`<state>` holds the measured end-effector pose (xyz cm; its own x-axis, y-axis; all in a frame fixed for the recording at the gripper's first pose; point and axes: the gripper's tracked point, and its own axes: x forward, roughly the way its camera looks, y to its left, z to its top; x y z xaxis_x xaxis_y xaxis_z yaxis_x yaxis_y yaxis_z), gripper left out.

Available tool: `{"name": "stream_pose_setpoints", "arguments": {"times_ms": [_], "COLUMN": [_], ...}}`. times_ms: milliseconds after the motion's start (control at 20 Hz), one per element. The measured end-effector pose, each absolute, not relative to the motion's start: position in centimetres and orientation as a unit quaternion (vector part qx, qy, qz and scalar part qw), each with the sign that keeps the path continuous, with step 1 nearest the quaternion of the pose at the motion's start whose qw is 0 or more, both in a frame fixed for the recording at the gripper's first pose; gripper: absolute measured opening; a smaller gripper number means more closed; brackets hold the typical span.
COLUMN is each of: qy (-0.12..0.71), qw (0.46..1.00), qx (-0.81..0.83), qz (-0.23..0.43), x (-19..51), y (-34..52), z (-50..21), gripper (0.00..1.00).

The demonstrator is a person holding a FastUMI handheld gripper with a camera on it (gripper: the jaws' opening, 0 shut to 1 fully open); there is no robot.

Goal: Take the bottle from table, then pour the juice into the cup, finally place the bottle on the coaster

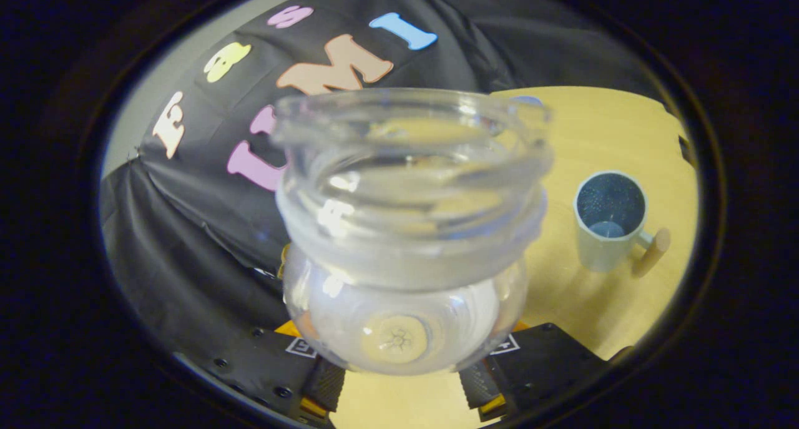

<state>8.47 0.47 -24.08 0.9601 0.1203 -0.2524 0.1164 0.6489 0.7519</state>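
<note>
A clear plastic bottle (406, 229) with a wide open mouth stands between my two black fingers, its mouth toward the camera and its base visible through the body. My gripper (402, 373) is shut on the bottle, both pads pressed against its lower sides. The bottle is lifted above the wooden table (599, 135). To the right of the bottle and beyond the fingers, a pale green cup (608, 223) with a dark blue inside and a wooden handle stands upright on the table. The bottle's body hides the table right ahead of the fingers.
The black cloth wall (206, 229) hangs close on the left and behind the bottle. A dark object (686, 148) sits at the table's far right edge, past the cup.
</note>
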Motion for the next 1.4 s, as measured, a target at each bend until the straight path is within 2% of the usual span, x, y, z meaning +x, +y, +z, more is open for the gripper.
{"name": "stream_pose_setpoints", "arguments": {"times_ms": [500,800,1400], "qy": [0.128,0.105,0.114], "qw": [0.814,0.734,0.644], "qx": [0.567,0.670,0.756], "qz": [0.026,0.020,0.015], "x": [11.4,12.0,13.5], "y": [-1.1,-2.3,-2.9], "z": [-22.3,-22.2,-22.3], "gripper": [0.99,0.99,0.99]}}
